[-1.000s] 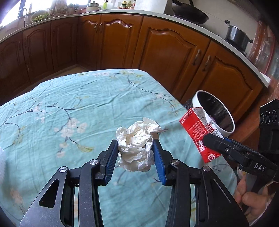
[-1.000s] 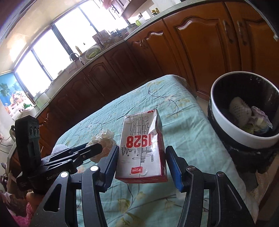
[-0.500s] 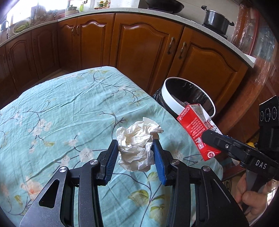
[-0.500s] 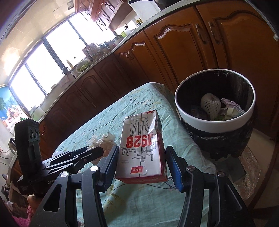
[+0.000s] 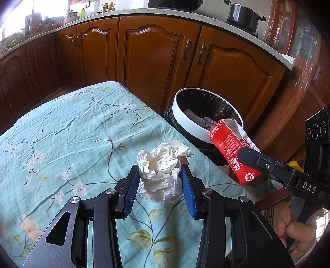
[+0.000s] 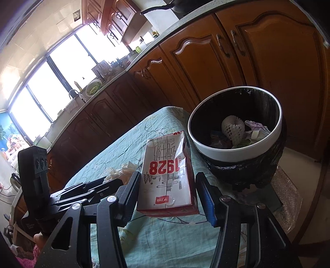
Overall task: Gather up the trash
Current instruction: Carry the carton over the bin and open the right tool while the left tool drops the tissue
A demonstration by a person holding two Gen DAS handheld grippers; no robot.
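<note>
Left gripper [image 5: 160, 181] clamped on crumpled white tissue wad [image 5: 163, 171], jaws partly closed, blue pads [image 5: 188, 191] pressing both sides. Wad held clear above the floral teal tablecloth [image 5: 72, 134], near the table's right edge, short of the bin.

Right gripper [image 6: 169, 193] clamped on milk carton [image 6: 167, 175], jaws about half spread, pads against the carton's two side faces. Carton red and white, "1928" printed upside down in the right wrist view, top end pointing away from the camera. Held off the cloth, over the table's edge nearest the bin; in the left wrist view its upper end overlaps the bin's near rim.

Trash bin [image 6: 276, 127]: white rim, black liner, standing on the floor just beside the table's corner, in front of brown cabinet doors [image 5: 154, 61]. Inside: white foam mesh sleeve [image 6: 232, 127], some pale scraps next to it.

Person's hand [image 5: 297, 230] on right gripper handle, low right in the left wrist view. Black pot [image 5: 243, 16] on the counter behind the bin.
</note>
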